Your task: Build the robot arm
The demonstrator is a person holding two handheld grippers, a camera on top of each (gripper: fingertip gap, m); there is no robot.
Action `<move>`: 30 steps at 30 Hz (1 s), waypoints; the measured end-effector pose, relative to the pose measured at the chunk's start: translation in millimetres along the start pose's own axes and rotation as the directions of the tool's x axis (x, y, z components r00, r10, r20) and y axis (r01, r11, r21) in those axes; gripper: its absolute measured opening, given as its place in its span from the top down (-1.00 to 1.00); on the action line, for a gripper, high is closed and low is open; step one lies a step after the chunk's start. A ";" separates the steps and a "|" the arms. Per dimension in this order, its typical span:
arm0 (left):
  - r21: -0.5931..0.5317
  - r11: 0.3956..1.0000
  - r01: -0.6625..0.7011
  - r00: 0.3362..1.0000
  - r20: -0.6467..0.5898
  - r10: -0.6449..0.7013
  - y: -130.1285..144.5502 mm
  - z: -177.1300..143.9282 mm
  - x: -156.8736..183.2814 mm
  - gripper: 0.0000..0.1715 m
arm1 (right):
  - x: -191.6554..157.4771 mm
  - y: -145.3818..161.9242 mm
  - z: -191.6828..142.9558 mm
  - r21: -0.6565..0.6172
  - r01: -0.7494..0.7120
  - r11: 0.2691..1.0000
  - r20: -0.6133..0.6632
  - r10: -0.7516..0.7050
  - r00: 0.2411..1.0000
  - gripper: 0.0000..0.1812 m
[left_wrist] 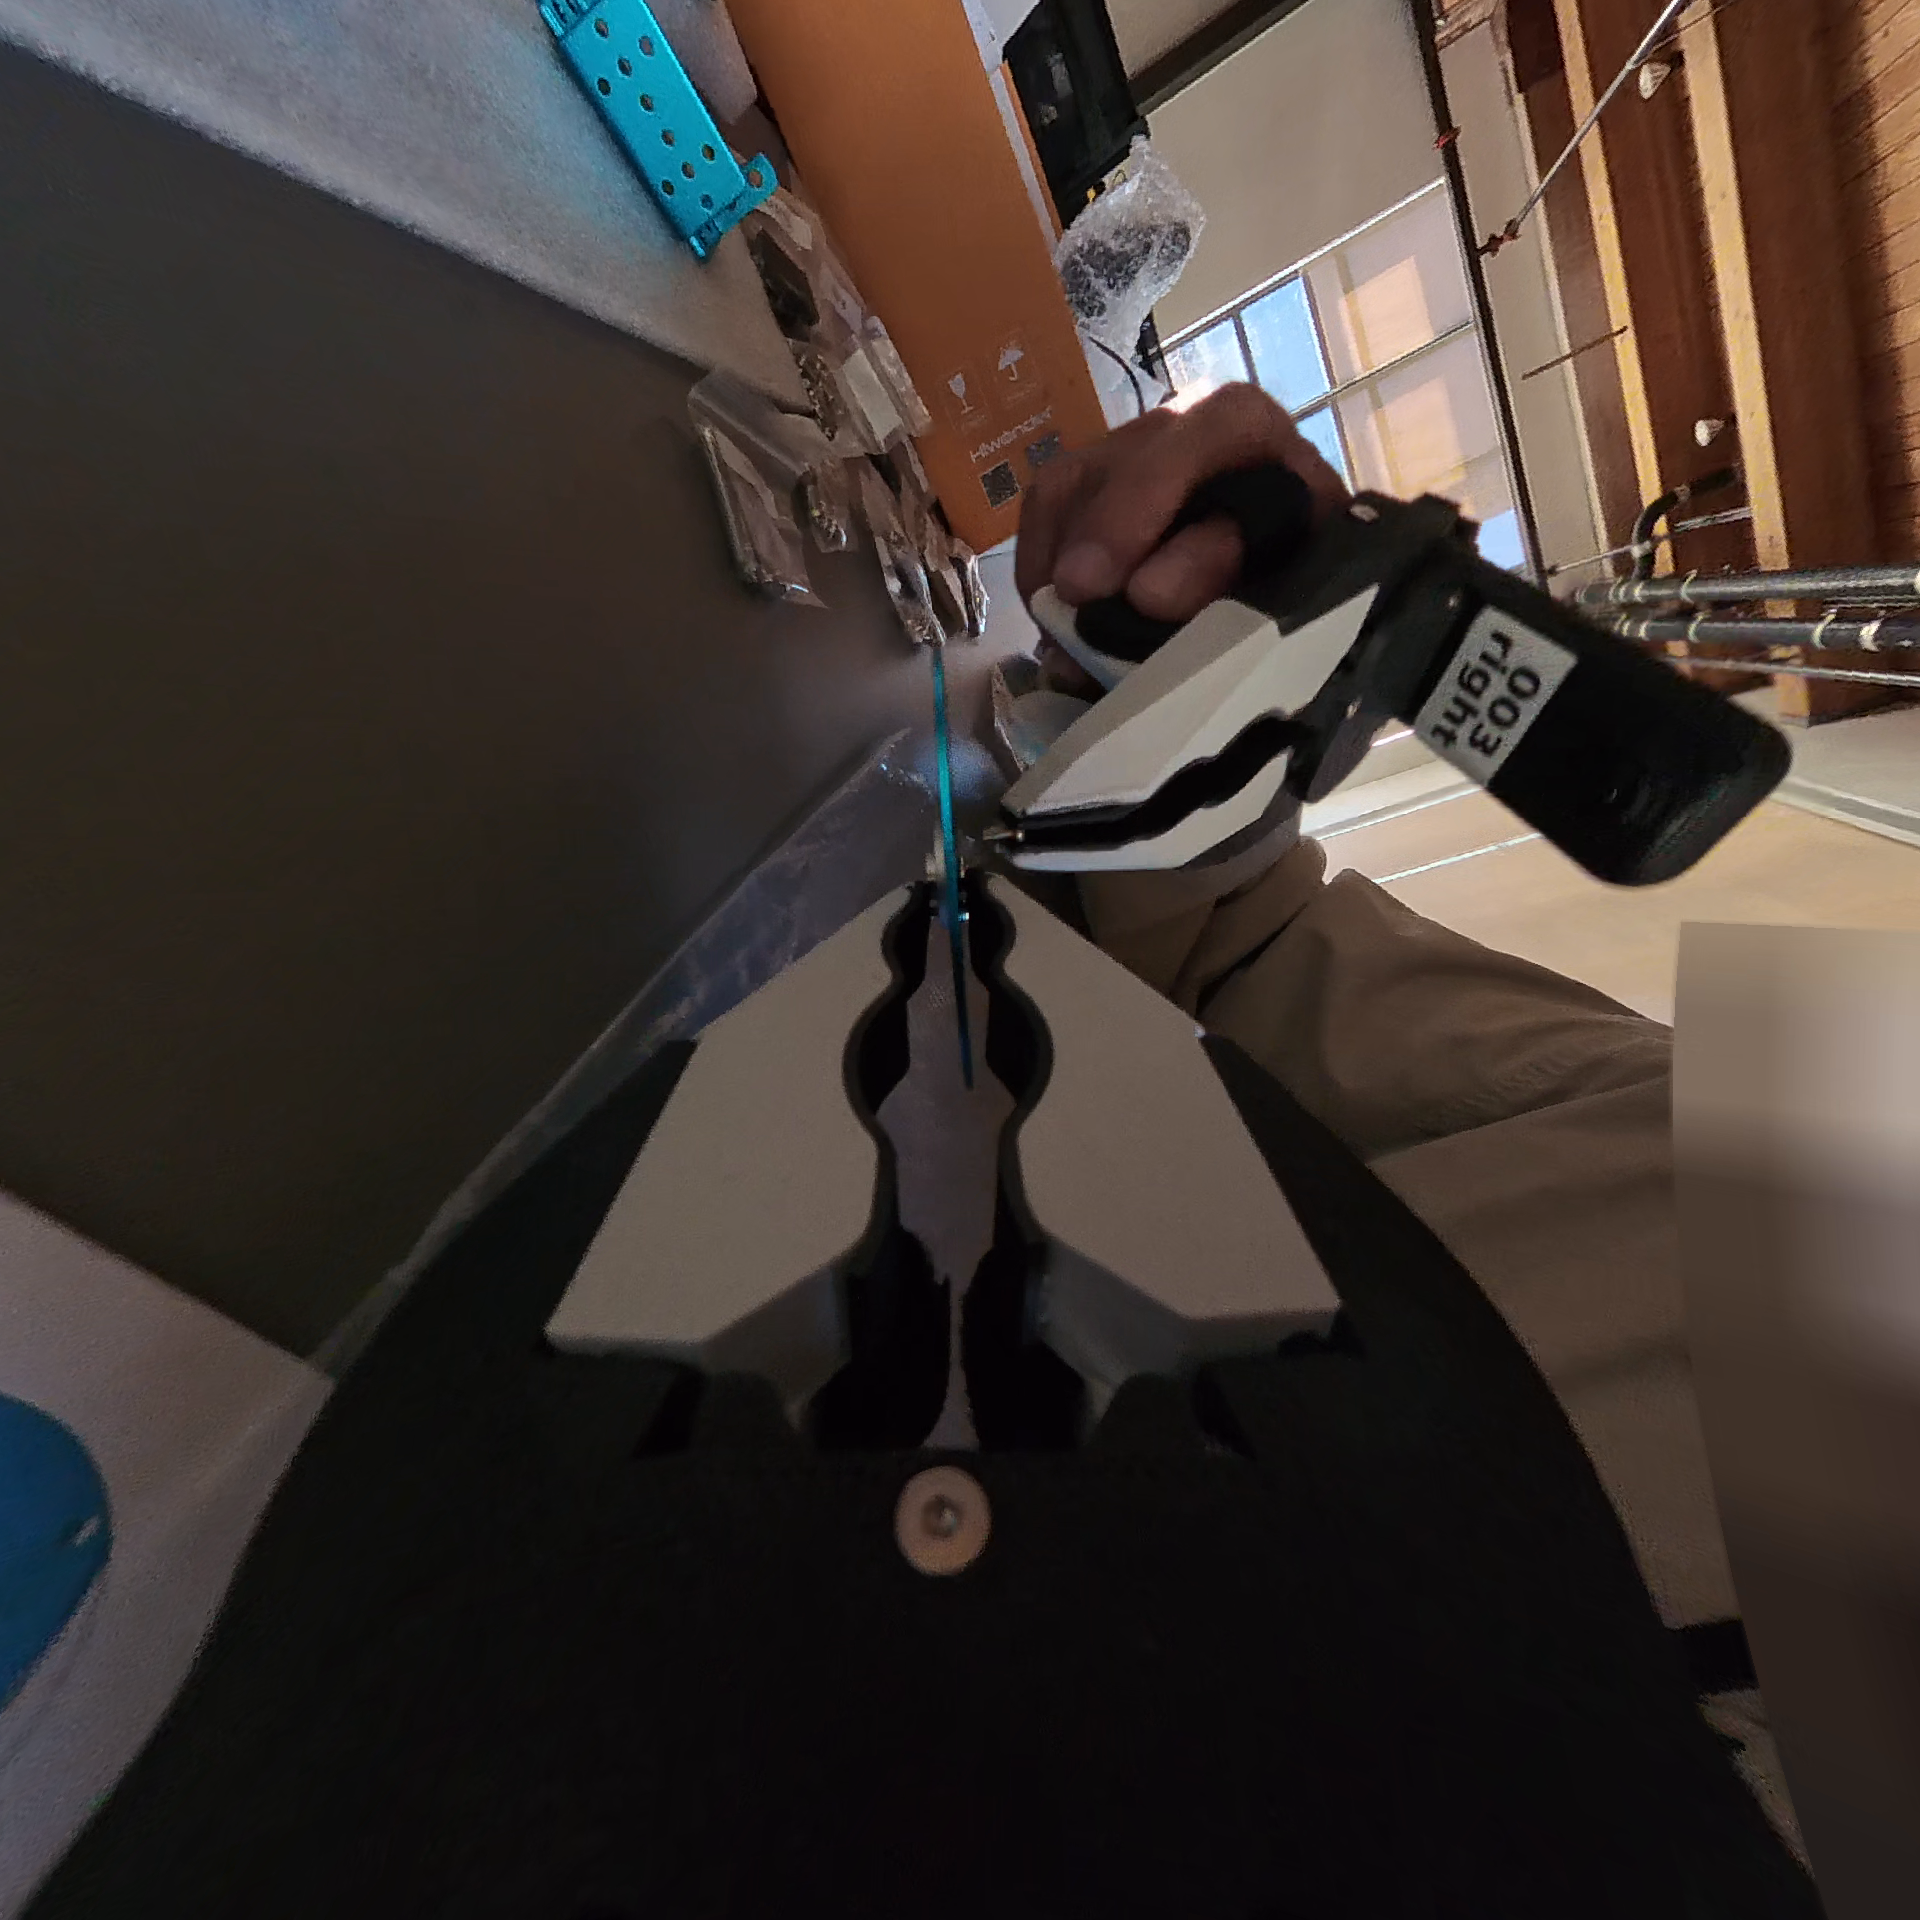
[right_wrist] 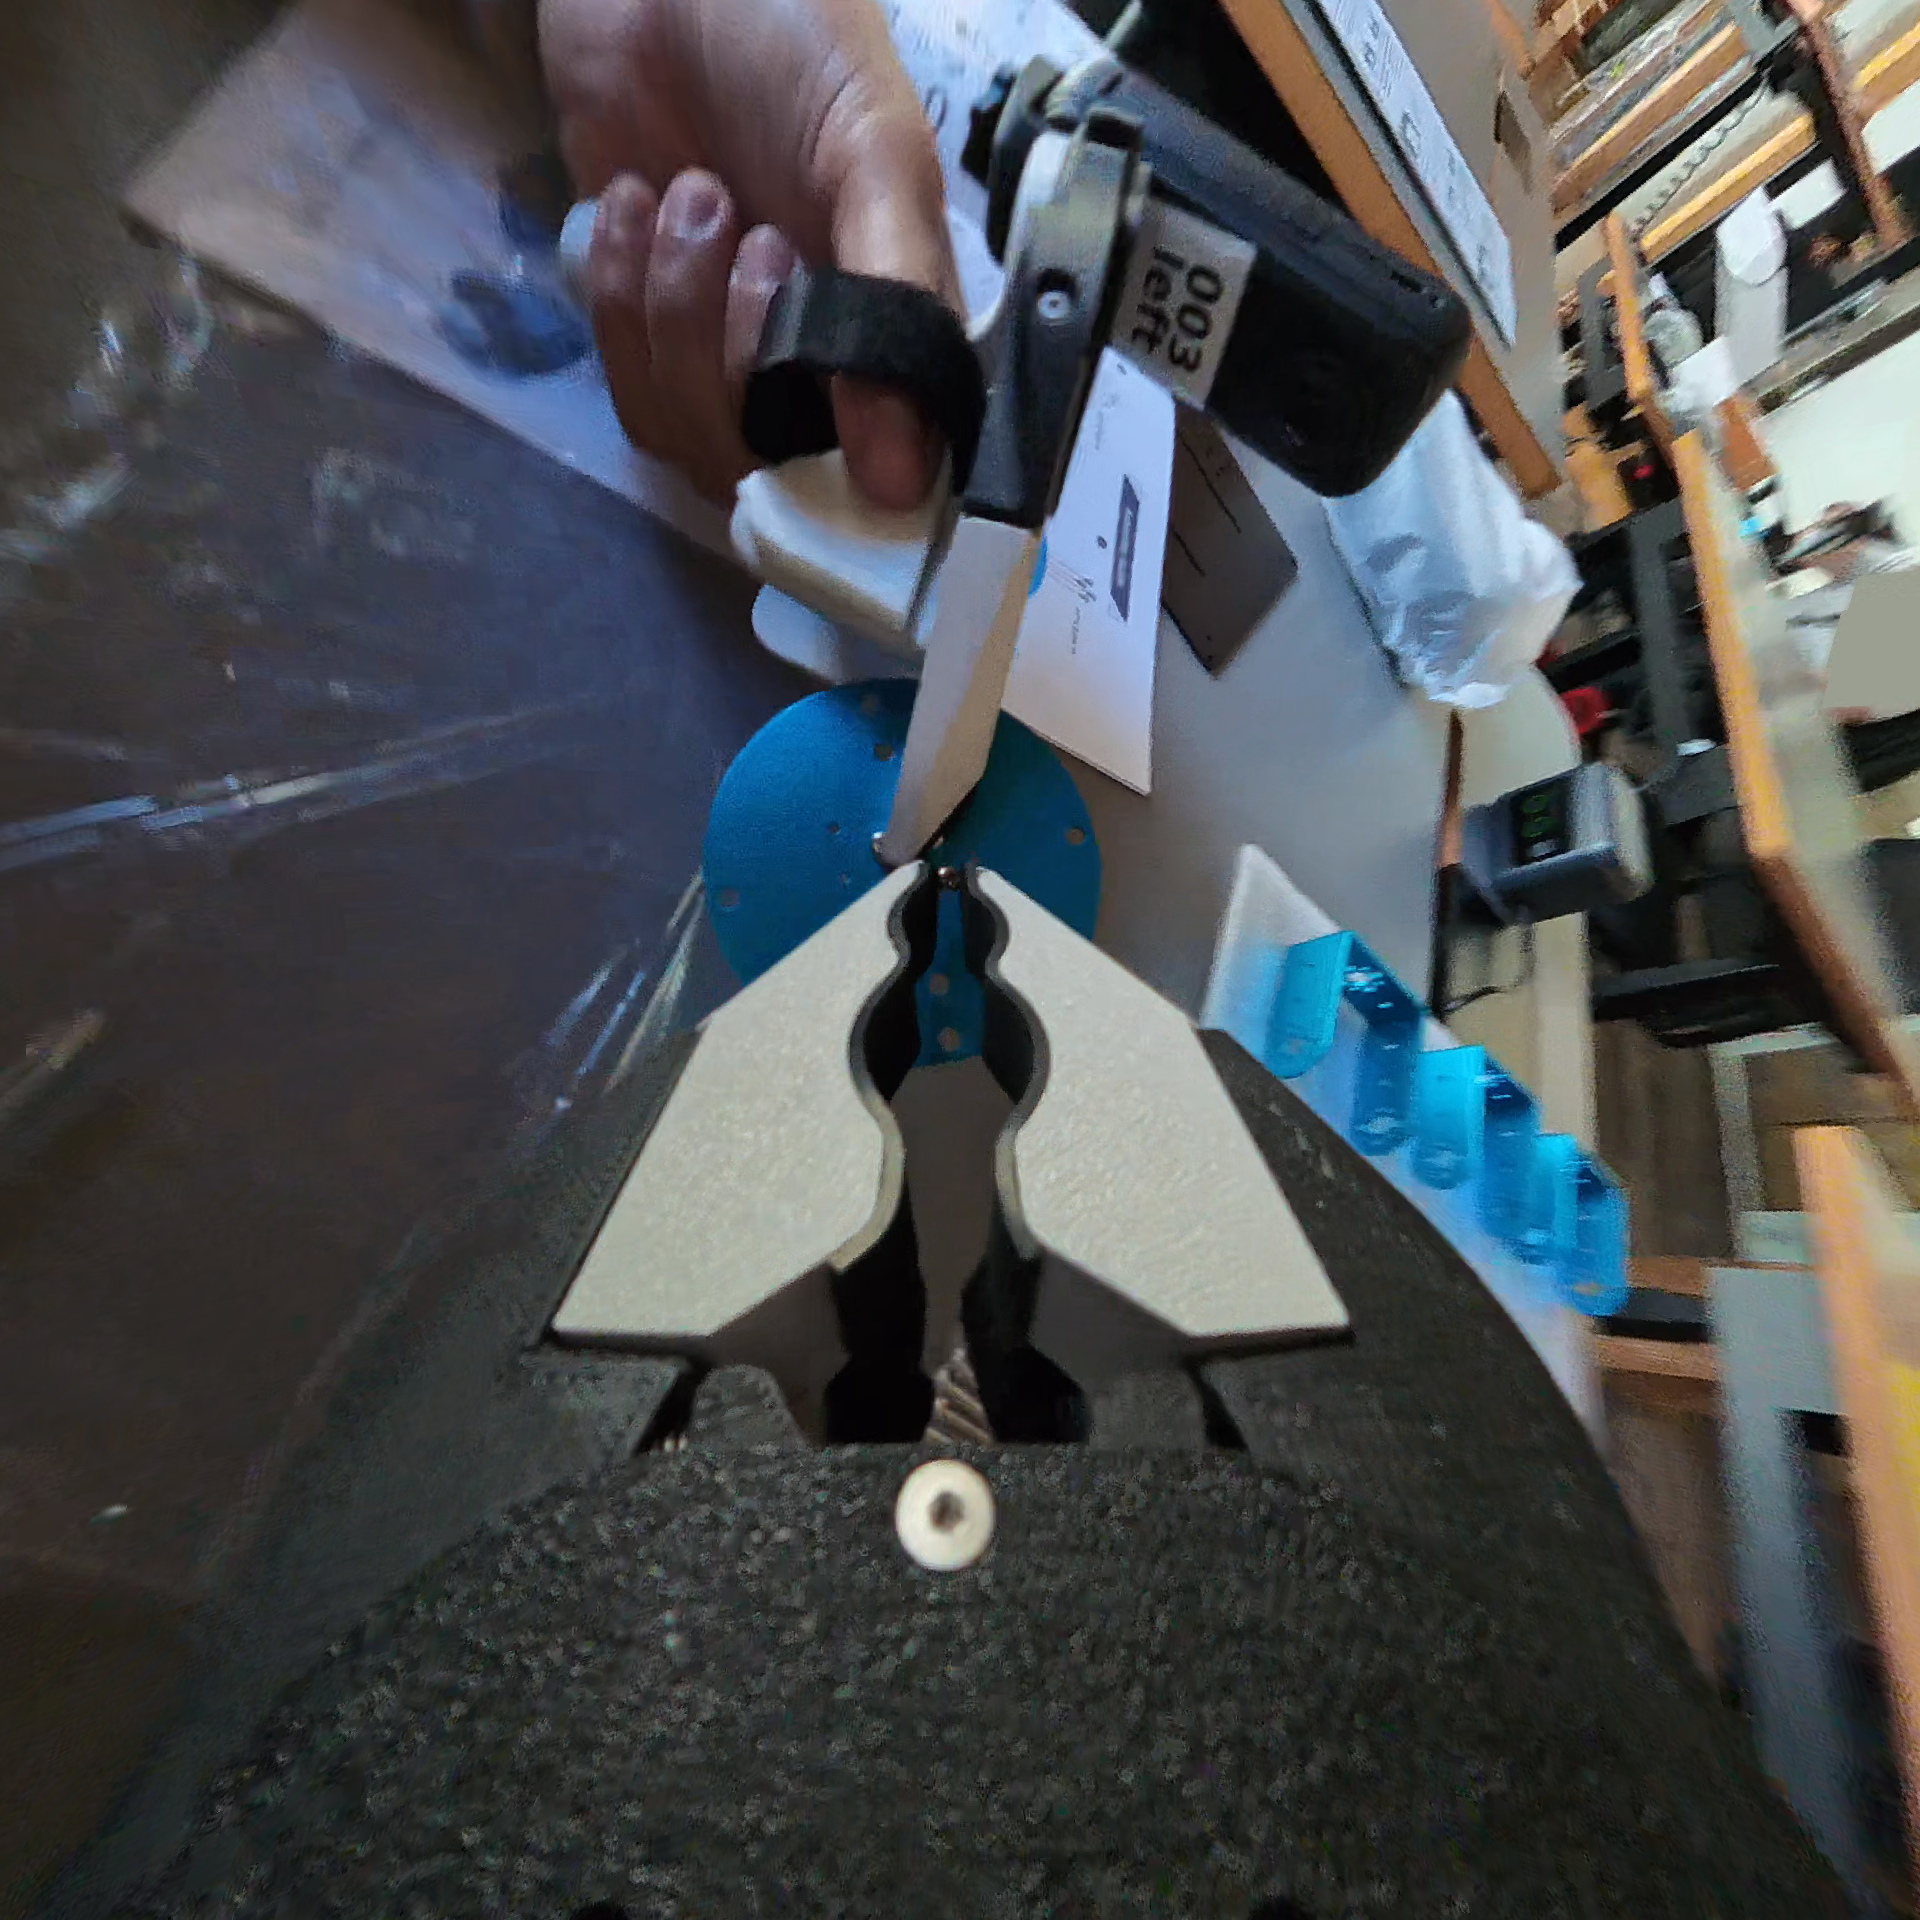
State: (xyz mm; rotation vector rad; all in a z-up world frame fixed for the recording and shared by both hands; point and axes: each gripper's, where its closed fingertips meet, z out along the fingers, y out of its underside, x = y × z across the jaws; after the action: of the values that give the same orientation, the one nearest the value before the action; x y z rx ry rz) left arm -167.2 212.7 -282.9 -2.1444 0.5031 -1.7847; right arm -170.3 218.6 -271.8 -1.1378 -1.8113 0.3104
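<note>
My left gripper [left_wrist: 951, 906] is shut on a thin blue round plate [left_wrist: 943, 769] with small holes, which I see edge-on and held upright. In the right wrist view the plate [right_wrist: 810, 831] faces me and the left gripper [right_wrist: 899, 844] clamps its middle from above. My right gripper [right_wrist: 948, 883] is shut on a small metal screw [right_wrist: 948, 875], whose tip touches the plate's face. In the left wrist view the right gripper [left_wrist: 1003, 831] comes in from the right and meets the plate next to my fingertips. A hand holds each gripper.
A blue perforated bracket [left_wrist: 665, 125], several clear bags of small parts [left_wrist: 831, 468] and an orange box [left_wrist: 914, 260] lie on the table beyond. Another blue disc [left_wrist: 42, 1538] sits lower left. Several blue brackets [right_wrist: 1455, 1122], a white sheet [right_wrist: 1101, 623] and shelving stand to the right. Left and right tips are no more than a few centimetres apart.
</note>
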 end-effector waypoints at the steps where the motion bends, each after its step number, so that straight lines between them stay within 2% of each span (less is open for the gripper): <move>1: 0.000 1.000 -0.006 1.000 0.003 0.006 -0.1 0.1 0.1 0.92 | -0.9 0.3 0.7 -0.027 0.070 0.997 -0.024 -0.070 0.997 0.97; 5: -0.007 1.000 -0.014 1.000 0.002 0.014 1.6 1.2 0.9 0.92 | 0.3 -2.8 4.3 -0.069 0.236 0.969 -0.099 -0.242 0.965 0.97; 12: -0.001 0.998 -0.063 0.998 0.013 0.063 -0.4 0.2 4.8 0.92 | 1.0 -0.1 2.5 -0.053 0.216 0.975 -0.081 -0.220 0.972 0.97; 17: 0.003 0.980 -0.197 0.975 0.106 0.196 -3.1 -0.6 2.9 0.92 | 3.7 1.0 3.9 -0.094 0.230 0.969 -0.102 -0.239 0.966 0.97; 22: 0.038 0.915 -0.401 0.890 0.251 0.380 -14.5 -5.9 6.0 0.92 | 16.6 -1.7 3.6 -0.150 0.091 0.985 -0.231 -0.124 0.965 0.97; 26: 0.054 0.839 -0.541 0.797 0.353 0.491 -24.2 -11.9 9.7 0.92 | 27.8 -6.6 3.7 -0.156 -0.114 0.981 -0.346 0.054 0.937 0.97; 28: 0.060 0.791 -0.609 0.741 0.397 0.541 -27.3 -13.8 13.7 0.92 | 31.3 -9.0 1.4 -0.128 -0.207 0.970 -0.382 0.145 0.913 0.97; 30: 0.061 0.733 -0.677 0.677 0.442 0.589 -30.1 -15.8 19.2 0.92 | 34.3 -13.1 -1.8 -0.051 -0.346 0.937 -0.410 0.296 0.863 0.97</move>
State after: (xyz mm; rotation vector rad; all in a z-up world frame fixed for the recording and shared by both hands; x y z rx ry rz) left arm -177.4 230.7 -249.8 -1.7776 0.7837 -0.9340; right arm -180.5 238.8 -242.9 -1.4778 -1.2938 0.1443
